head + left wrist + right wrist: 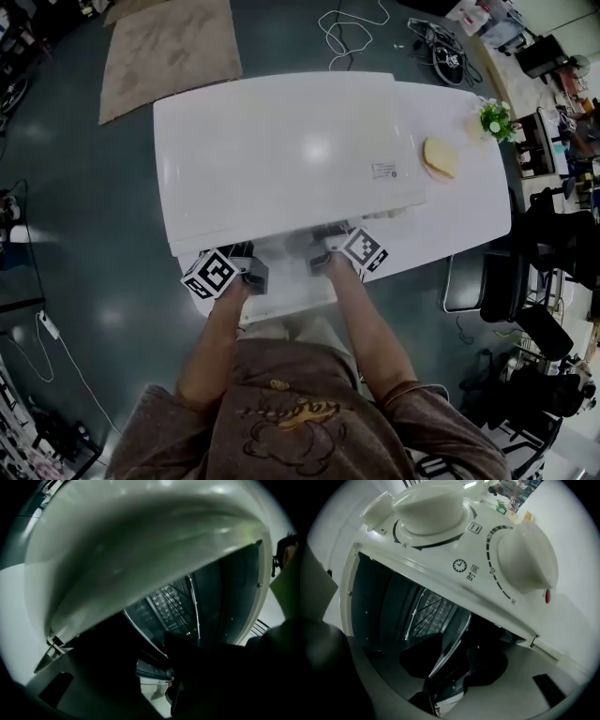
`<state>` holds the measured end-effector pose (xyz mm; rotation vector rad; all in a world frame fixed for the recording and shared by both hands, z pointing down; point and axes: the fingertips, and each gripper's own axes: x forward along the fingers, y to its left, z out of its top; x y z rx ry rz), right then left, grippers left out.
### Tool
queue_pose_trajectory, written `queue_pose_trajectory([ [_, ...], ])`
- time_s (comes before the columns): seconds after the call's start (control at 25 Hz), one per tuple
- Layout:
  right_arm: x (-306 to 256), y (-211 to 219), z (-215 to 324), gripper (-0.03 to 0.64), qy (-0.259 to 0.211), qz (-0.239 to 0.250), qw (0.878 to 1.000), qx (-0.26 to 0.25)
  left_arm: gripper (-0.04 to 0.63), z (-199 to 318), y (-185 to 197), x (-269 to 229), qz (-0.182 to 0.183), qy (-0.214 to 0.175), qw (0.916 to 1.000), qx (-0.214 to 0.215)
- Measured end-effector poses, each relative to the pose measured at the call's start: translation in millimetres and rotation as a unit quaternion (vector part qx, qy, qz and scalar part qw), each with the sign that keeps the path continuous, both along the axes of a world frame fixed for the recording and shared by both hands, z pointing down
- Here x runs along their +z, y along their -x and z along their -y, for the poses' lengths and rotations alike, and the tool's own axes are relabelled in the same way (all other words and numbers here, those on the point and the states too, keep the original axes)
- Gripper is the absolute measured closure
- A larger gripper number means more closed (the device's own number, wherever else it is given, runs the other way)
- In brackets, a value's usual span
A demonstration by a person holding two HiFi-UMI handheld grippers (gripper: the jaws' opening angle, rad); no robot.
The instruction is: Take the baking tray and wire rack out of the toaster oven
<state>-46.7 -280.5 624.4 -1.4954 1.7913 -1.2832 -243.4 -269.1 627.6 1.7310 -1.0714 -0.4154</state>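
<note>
White bench (469, 225), toaster oven (281, 150) open. We have the right gripper (323, 255) part-open astride the baking tray (450, 646) rim and the left gripper (255, 267) likewise, neither clamped. The wire rack (427, 613) sits inside. Uneven pulls could tilt and jam the tray.

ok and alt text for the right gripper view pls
Dark fingers of the right gripper sit either side of what looks like the rim of the baking tray at the open toaster oven, with a wire rack inside. Two white knobs sit on its panel.

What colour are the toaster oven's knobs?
The knobs are white, clearest in the right gripper view.
</note>
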Motion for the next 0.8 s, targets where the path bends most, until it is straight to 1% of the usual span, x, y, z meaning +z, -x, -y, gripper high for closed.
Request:
queue_pose_trajectory([
  [0.08,-1,0,4,0.480,-0.001,0.001,1.000,0.003,0.443,2,-2,1,-0.008,0.005,1.0000,0.003],
  [0.16,-5,1,8,0.482,-0.015,0.005,1.000,-0.003,0.450,3,-3,1,-0.018,0.008,0.9998,0.004],
  [0.24,-5,1,7,0.485,-0.014,0.007,1.000,-0.004,0.460,3,-5,1,-0.031,0.011,0.9995,0.002],
  [0.36,4,-2,2,0.489,0.019,0.012,1.000,0.008,0.471,1,-5,3,-0.043,0.016,0.9989,-0.005],
  [0.4,5,-2,1,0.491,0.023,0.011,1.000,0.008,0.472,1,-4,3,-0.045,0.018,0.9988,-0.007],
  [0.64,9,-1,-12,0.496,0.036,0.015,0.999,-0.001,0.480,-14,-3,6,-0.052,0.025,0.9982,-0.017],
  [0.8,8,-3,-29,0.500,0.037,0.024,0.999,-0.007,0.482,-30,-4,6,-0.055,0.032,0.9979,-0.013],
])
